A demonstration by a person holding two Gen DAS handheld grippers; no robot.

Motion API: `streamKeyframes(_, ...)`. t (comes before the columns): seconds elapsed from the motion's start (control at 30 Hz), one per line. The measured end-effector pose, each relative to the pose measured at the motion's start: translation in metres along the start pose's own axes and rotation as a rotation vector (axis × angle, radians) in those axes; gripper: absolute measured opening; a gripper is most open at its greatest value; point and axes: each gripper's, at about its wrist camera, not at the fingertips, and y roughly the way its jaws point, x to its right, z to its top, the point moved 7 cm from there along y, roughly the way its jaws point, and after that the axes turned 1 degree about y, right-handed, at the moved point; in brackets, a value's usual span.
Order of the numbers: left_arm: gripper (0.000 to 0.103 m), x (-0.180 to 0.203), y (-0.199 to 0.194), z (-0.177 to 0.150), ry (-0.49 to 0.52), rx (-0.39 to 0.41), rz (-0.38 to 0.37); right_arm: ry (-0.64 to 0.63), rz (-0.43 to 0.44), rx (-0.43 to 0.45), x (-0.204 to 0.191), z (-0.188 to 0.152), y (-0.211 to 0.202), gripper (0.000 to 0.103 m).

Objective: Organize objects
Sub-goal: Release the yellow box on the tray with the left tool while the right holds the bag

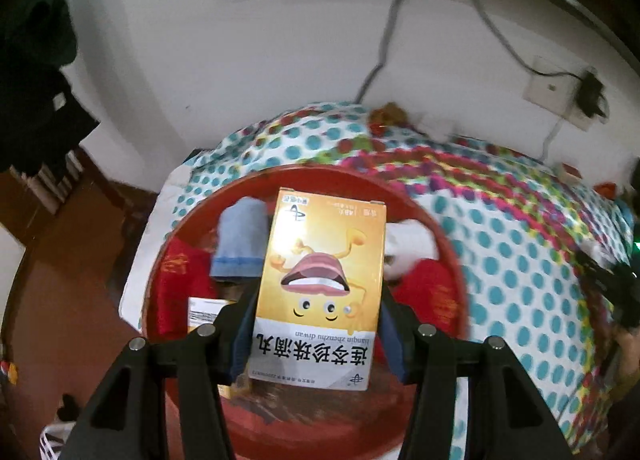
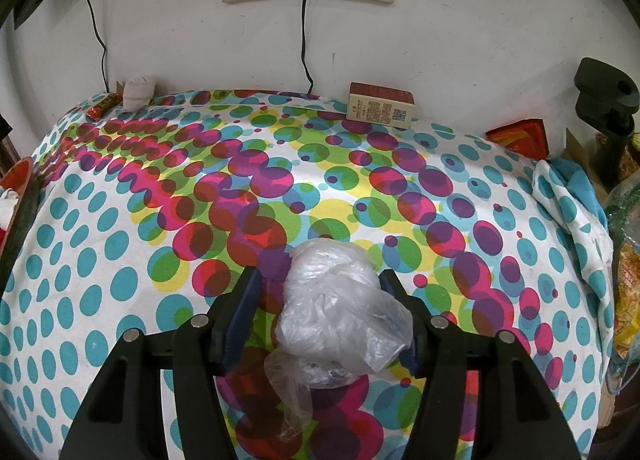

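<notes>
Over the red basin [image 1: 448,244] our left gripper [image 1: 318,324] clamps one yellow box [image 1: 324,280]; tilting could drop it outside. On the dotted cloth [image 2: 120,220], our right gripper [image 2: 320,320] brackets one plastic bag [image 2: 340,308]; we cannot tell if it is clenched, and the bag may slip. One brown box [image 2: 380,104] waits near the wall.

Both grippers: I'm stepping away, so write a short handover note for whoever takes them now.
Left gripper: shut on the yellow medicine box, held over the red basin.
Right gripper: around the crumpled plastic bag on the dotted cloth; grip unclear.
Done: blue cloth roll and other items lie in the basin.
Left: drop the box, bin the bag, then collect the brown box by the wall.
</notes>
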Motion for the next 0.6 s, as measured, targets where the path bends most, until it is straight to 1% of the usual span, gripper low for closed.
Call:
streamKeyframes(0.07,0.054,-0.014,0.012,0.002,-0.022,-0.015,-0.007,0.0,0.001,0.0,0.0,0.0,0.0,0.058)
streamKeyframes(0.23,0.054,-0.034,0.032,0.005,-0.038,-0.03,0.018,-0.001,-0.002,-0.001,0.001,0.0,0.0,0.059)
streamKeyframes(0.33,0.054,-0.038,0.04,0.006,-0.038,-0.036,0.021,-0.001,-0.003,-0.001,0.002,0.001,0.0,0.059)
streamKeyframes(0.53,0.054,-0.035,0.056,0.016,0.003,-0.03,0.041,-0.002,-0.003,-0.002,0.003,0.003,0.0,0.06)
streamKeyframes(0.6,0.054,-0.034,0.061,0.019,-0.001,-0.035,0.03,-0.003,-0.003,-0.002,0.003,0.004,0.0,0.06)
